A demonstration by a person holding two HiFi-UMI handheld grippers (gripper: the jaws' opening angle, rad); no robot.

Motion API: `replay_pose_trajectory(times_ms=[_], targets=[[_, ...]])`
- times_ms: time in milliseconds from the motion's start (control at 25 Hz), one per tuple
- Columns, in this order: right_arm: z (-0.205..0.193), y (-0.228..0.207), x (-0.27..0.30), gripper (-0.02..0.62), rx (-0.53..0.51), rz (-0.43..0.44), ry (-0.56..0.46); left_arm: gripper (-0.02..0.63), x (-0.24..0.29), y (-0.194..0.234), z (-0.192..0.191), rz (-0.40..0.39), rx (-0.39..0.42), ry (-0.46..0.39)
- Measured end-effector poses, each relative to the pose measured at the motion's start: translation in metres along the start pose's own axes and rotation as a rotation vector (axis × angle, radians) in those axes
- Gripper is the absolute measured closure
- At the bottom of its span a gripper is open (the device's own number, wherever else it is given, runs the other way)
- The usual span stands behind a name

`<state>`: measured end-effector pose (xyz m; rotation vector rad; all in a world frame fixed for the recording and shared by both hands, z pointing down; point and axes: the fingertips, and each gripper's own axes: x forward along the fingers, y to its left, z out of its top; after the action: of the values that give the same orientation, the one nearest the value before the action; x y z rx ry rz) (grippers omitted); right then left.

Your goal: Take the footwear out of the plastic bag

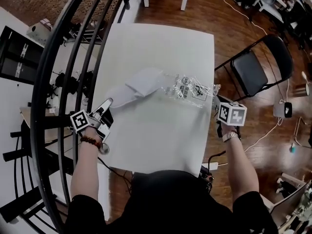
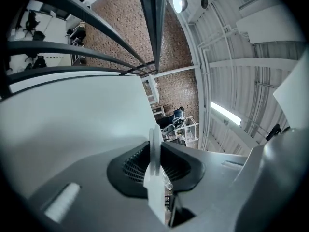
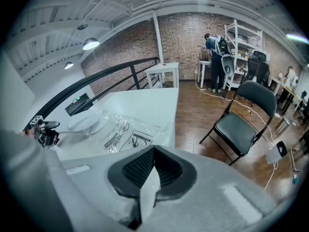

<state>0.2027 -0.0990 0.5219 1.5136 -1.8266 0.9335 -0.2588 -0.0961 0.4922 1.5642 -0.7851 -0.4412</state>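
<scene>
Table, left gripper level pinching footwear, right gripper angled down

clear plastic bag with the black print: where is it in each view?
Head view: clear printed plastic bag on the white table, right of centre, beside the white footwear.
Left gripper view: cannot make it out.
Right gripper view: bag left of centre, on the table.
Shared landmark: black curved railing, in all three.
</scene>
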Motion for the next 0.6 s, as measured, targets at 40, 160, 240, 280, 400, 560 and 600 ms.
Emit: replay_pose_trajectory(times_ms=[40,160,240,280,400,560,600], targets=[[0.001,-0.001,-0.002,0.603,0.022,-0.005,-0.008,0.526,-0.002,0.001,0.002,0.001,-0.006,-0.018],[0.006,0.002,-0.007,0.603,0.067,-0.018,-0.030,0.526,-0.007,0.005,0.012,0.013,-0.011,-0.070],[0.006,0.001,-0.006,0.603,0.093,-0.034,-0.041,0.526,-0.012,0.006,0.018,0.021,-0.016,-0.104],[0.007,0.001,-0.006,0.603,0.107,-0.042,-0.048,0.526,-0.014,0.006,0.020,0.025,-0.019,-0.120],[0.007,0.000,-0.006,0.603,0.157,-0.055,-0.071,0.526,-0.018,0.009,0.023,0.028,-0.025,-0.160],[0.004,-0.003,-0.006,0.603,0.224,-0.078,-0.100,0.526,-0.028,0.016,0.027,0.032,-0.035,-0.216],[0.002,-0.003,-0.006,0.603,0.239,-0.087,-0.107,0.526,-0.030,0.017,0.029,0.033,-0.035,-0.228]])
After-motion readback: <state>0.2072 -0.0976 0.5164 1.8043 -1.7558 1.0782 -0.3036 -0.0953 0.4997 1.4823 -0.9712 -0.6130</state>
